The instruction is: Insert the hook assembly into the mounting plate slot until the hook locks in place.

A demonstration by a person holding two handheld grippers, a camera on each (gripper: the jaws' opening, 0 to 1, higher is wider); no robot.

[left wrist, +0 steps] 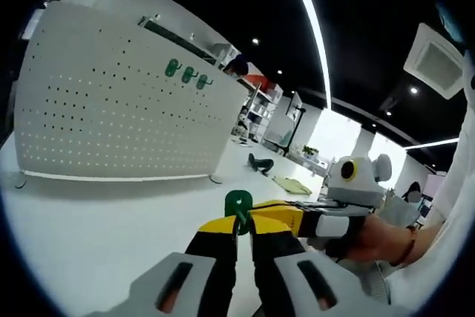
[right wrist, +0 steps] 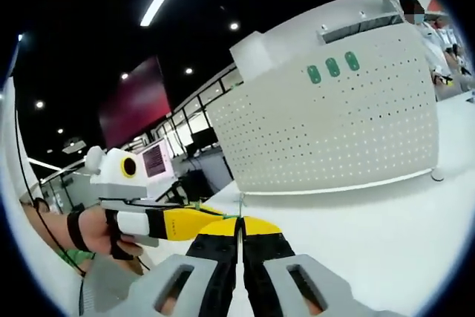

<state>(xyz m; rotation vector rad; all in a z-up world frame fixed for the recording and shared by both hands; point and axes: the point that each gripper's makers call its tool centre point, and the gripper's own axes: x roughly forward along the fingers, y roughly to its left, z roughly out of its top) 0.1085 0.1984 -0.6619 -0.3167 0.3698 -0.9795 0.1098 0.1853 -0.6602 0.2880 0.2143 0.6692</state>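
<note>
Left gripper view: my left tool [left wrist: 239, 237] pinches green hook [left wrist: 239, 203]; right tool [right wrist: 239, 239] closed; approach far pegboard [left wrist: 111, 102] squarely.

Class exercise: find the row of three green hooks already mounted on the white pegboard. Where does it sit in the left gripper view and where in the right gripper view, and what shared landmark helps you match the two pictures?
Left gripper view: the three green hooks sit left of centre in the upper part, near the top edge of the pegboard.
Right gripper view: they sit upper right, again near the pegboard's top edge.
Shared landmark: the white perforated pegboard standing on the table.
</note>
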